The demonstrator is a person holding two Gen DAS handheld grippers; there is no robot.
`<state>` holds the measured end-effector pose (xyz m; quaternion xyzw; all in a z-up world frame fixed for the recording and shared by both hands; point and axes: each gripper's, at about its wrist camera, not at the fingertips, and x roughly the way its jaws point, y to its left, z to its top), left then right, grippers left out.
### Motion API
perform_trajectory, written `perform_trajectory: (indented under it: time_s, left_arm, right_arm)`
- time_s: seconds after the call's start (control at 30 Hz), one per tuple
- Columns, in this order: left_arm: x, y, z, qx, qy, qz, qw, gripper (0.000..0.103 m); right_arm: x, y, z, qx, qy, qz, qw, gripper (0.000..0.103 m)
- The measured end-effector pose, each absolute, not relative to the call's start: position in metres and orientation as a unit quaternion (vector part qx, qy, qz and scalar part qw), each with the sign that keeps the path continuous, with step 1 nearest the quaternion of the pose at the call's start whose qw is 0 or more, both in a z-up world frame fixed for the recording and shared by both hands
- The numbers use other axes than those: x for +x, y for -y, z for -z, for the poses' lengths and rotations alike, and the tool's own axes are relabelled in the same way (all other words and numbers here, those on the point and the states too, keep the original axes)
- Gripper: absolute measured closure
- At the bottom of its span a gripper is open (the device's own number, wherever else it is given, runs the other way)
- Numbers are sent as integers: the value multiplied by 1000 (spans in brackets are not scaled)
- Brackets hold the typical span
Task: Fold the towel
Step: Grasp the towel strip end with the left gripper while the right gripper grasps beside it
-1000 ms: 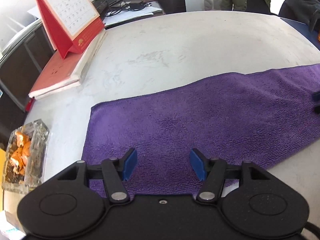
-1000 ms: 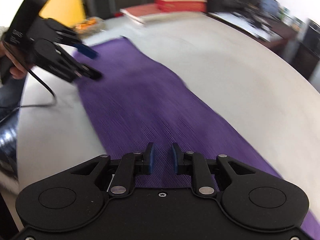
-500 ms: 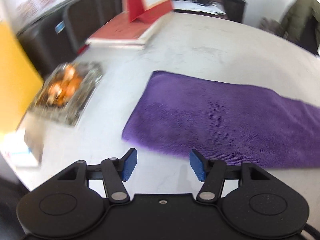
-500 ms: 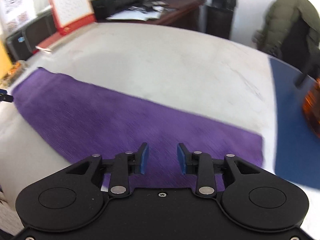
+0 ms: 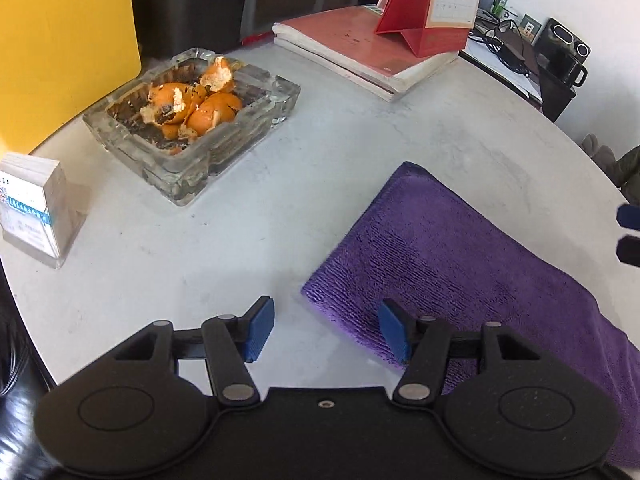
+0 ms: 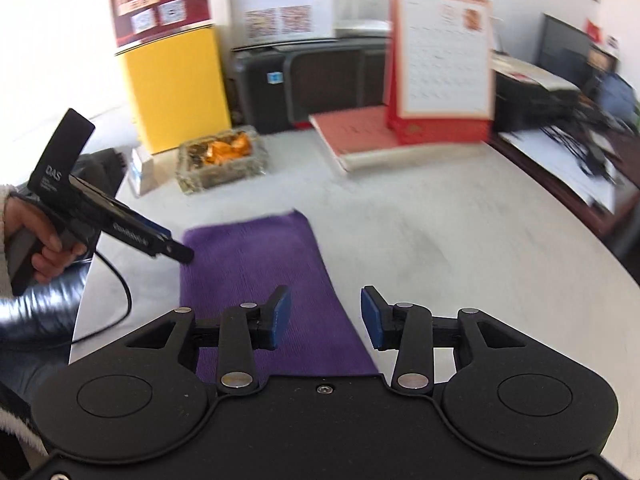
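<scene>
Purple towel (image 5: 460,264) flat on white bench (image 5: 248,240), laid out as a long narrow strip; near short end with its two corners in clear view from the left wrist camera.

Left gripper (image 5: 326,330) over the towel's near corner: blue pads apart and closing, left pad above bare bench, right pad above the towel edge. Corner sits between them, not pinched. No contact with cloth visible.

Right gripper (image 6: 325,317) above the strip's right-hand long edge, as seen from its own camera: pads apart, opening, left pad over towel, right pad over bench. Nothing clamped. Frame slightly blurred.

From right wrist view: left gripper (image 6: 176,251) held by a hand (image 6: 38,248), tip just at the towel's far left corner; touching or just above, cannot tell. Cable trailing off it along the bench edge.

Elsewhere on bench, well apart from towel: glass ashtray (image 5: 192,120) with orange peel (image 5: 200,100), card stack (image 5: 28,208) in clear holder, red books (image 5: 360,52) with desk calendar (image 5: 432,0) on top. Yellow panel (image 5: 60,40) behind the ashtray.
</scene>
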<state>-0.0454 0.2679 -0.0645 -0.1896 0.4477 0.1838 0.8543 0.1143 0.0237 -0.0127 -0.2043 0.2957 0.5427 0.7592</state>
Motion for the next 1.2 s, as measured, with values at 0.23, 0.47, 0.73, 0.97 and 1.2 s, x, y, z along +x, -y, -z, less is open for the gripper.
perform_trajectory:
  time_s: [0.23, 0.47, 0.73, 0.97, 1.2]
  left_arm:
    - [-44, -273, 65, -184, -435, -176, 864, 79]
    - [-48, -272, 62, -202, -416, -126, 878, 95]
    - [-48, -263, 48, -194, -392, -63, 897, 95]
    - [-45, -259, 51, -194, -400, -39, 895, 95]
    - [-48, -263, 50, -198, -397, -34, 896, 95]
  right_arm:
    - [128, -81, 24, -249, -276, -587, 719, 65]
    - [145, -127, 51, -294, -282, -618, 673, 65]
    - [172, -146, 69, -321, -306, -667, 598, 61]
    - [186, -165, 80, -334, -308, -689, 565, 51]
    - [184, -180, 90, -355, -293, -723, 516, 48]
